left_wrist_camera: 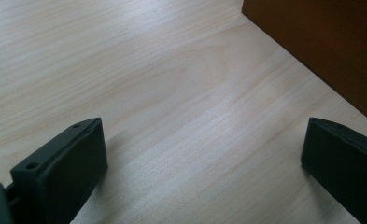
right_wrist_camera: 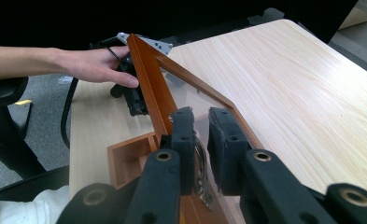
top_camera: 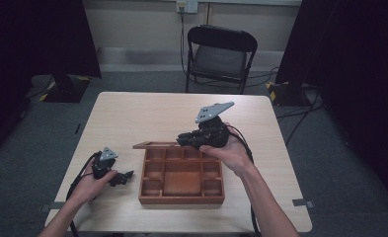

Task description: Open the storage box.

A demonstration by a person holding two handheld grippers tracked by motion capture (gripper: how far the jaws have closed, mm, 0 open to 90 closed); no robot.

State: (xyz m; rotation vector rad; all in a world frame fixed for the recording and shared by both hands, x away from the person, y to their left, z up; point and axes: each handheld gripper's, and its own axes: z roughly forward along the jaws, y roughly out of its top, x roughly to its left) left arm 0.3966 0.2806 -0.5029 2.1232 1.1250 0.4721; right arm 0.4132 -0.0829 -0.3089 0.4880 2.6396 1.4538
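A brown wooden box with several compartments sits on the table's near middle. Its glass-paned lid is lifted and tilted back. My right gripper is shut on the lid's front rail; in the right gripper view the jaws pinch the frame beside a small metal clasp. My left gripper rests open on the table just left of the box. In its own view the left gripper has only bare tabletop between its wide-apart jaws, with the box wall at top right.
A black folding chair stands beyond the table's far edge. The light wooden table has bare room behind and on both sides of the box. Dark curtains and floor cables flank the table.
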